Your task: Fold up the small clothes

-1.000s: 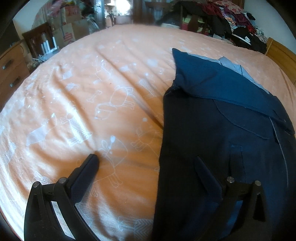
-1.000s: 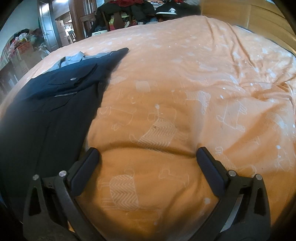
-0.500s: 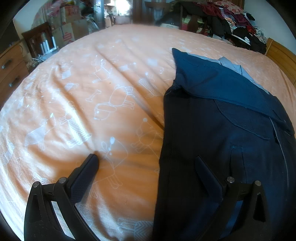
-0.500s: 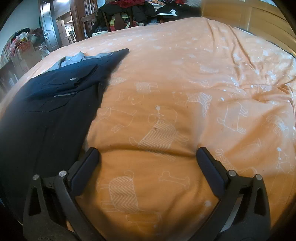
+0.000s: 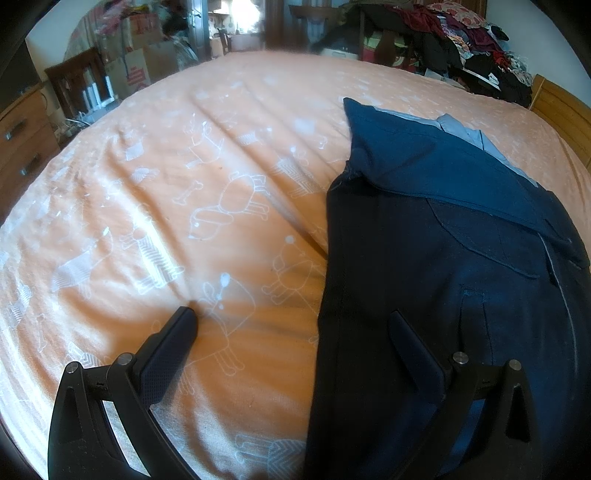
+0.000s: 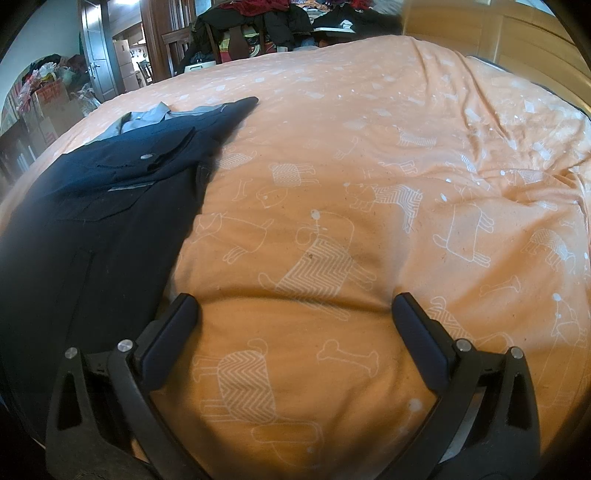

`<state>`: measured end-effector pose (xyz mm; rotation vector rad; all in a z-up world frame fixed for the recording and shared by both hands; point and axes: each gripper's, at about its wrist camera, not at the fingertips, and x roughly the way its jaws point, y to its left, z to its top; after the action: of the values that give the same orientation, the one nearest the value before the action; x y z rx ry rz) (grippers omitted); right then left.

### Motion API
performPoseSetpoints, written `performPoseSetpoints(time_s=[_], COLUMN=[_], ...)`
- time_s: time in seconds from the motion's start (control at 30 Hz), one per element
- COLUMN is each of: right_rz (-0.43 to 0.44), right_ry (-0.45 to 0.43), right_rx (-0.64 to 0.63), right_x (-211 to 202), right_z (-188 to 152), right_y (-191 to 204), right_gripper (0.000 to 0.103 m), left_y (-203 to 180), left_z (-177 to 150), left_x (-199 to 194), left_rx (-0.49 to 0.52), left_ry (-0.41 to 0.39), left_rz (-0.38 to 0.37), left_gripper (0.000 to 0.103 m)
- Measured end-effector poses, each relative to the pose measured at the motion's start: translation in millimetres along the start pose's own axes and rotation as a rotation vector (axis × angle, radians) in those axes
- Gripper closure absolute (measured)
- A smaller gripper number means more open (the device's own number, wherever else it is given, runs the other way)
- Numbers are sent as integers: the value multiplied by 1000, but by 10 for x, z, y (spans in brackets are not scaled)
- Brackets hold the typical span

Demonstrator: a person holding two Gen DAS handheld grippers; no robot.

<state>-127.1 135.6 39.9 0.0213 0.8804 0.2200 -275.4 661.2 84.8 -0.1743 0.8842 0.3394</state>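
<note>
Navy trousers (image 5: 443,277) are lying flat on an orange bedspread (image 5: 221,177) printed with white outline dogs and bones, and both grippers are hovering low over the near edge of the bed. Seen from the left wrist, the garment is filling the right half of the picture, its waistband end folded over toward the far side so that a strip of pale grey-blue lining (image 5: 476,138) is showing along the fold. The left gripper (image 5: 291,325) is spreading its fingers wide and gripping nothing: its left finger is sitting over bare bedspread and its right finger over the dark cloth, so the trousers' left edge is running between the two. Whether either fingertip is pressing into the fabric is hard to say. From the right wrist, the same trousers (image 6: 99,229) are lying to the left, with a small metal button (image 6: 146,156) showing near the folded waistband. The right gripper (image 6: 293,306) is likewise standing wide open and empty, both fingers over the orange bedspread (image 6: 369,147), the left one just beside the trousers' right edge. Beyond the bed, a heap of dark and red clothes (image 5: 461,48) is piling up at the far side, a wooden dresser (image 5: 22,136) is standing at the left, and a wooden headboard (image 6: 491,33) is showing at the upper right of the right-wrist view.
</note>
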Motion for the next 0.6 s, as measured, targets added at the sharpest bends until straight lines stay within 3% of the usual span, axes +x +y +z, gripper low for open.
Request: performPoseSetpoints(time_s=[0.6], right_rz=[-5], right_ry=[-3], right_rx=[-5], right_x=[-1], right_z=[-13], right_y=[9], right_gripper=[0], left_y=[1], left_z=[4], left_x=[-1], left_rx=[0], left_ry=[-1], left_rz=[-1], left_gripper=[0])
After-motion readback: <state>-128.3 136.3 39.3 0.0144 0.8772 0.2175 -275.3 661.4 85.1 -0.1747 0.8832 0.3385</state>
